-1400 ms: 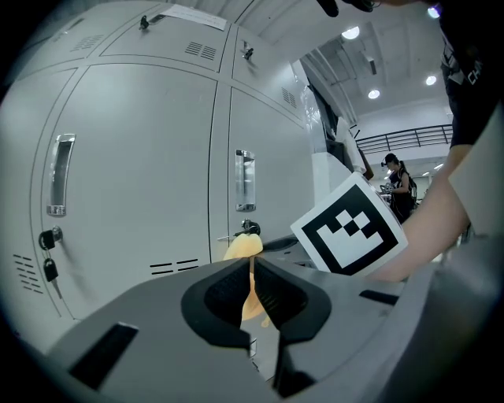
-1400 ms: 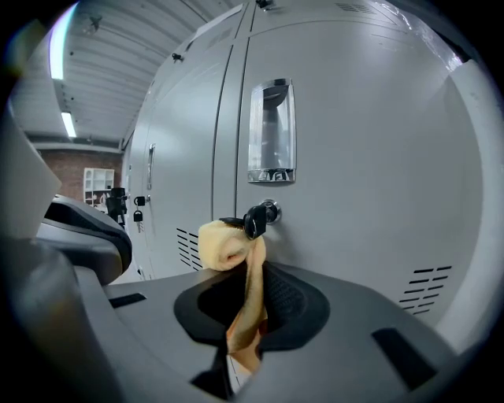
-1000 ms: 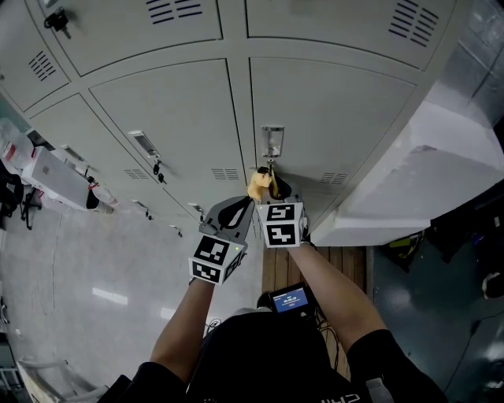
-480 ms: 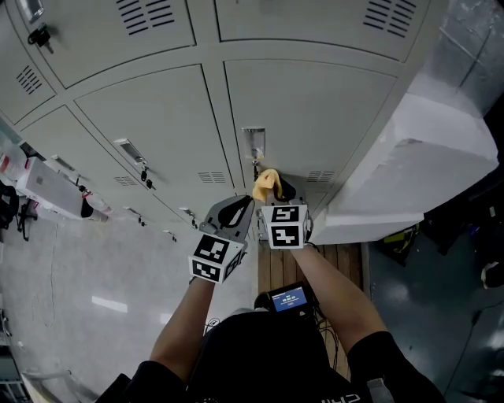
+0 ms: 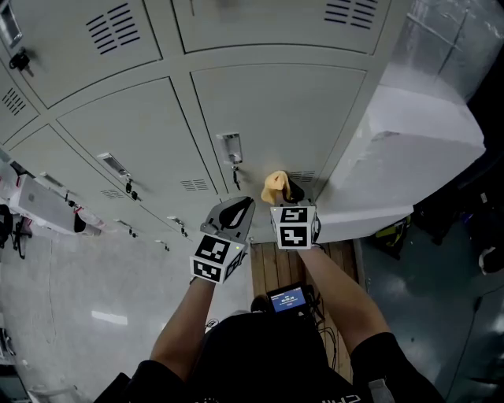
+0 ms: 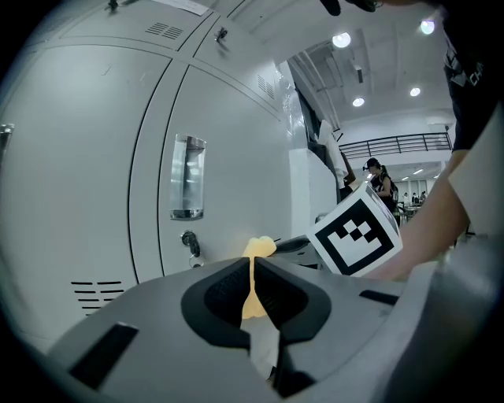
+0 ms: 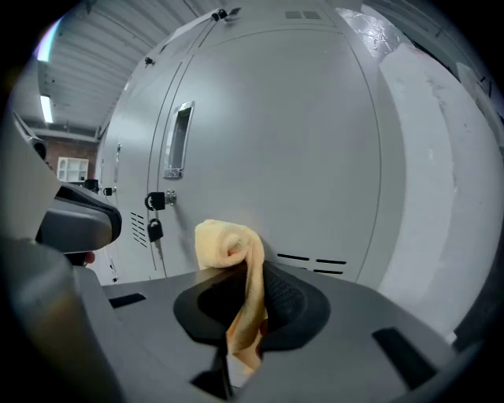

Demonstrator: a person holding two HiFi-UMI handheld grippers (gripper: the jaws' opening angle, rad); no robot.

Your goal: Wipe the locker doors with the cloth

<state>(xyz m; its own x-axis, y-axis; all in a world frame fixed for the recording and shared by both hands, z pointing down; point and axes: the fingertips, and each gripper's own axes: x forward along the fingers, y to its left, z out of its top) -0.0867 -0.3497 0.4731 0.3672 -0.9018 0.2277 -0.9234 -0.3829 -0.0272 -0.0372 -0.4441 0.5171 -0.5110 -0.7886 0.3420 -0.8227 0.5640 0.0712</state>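
Two grippers up at the bank of grey lockers, both low on one door [image 5: 276,118]

- Right gripper [image 5: 285,194]: jaws clenched on the cloth [image 5: 275,186], a yellow rag. In the right gripper view the rag [image 7: 228,244] runs up out of the pinch and bunches into a loose roll above the jaw tips
- Left gripper [image 5: 240,208]: jaws pressed together, grasping nothing of its own. The yellow sliver in its slit reads as the rag beyond, seen through the gap
- Left gripper sits just beside the right, idle
- Rag is in front of the door's lower part, near the vent slots [image 7: 315,260], right of the handle [image 5: 230,146] and the padlock [image 7: 155,228]. Touching the metal or just off it: cannot tell

Progress, as a judgement: no streaks, damp patches or clean/dirty edge show on any door, so what has been wiped cannot be read. Rag is placed to work this door's lower corner. The panel above it, the doors to the left [image 5: 126,149] and the upper row [image 5: 260,24] look like what is left
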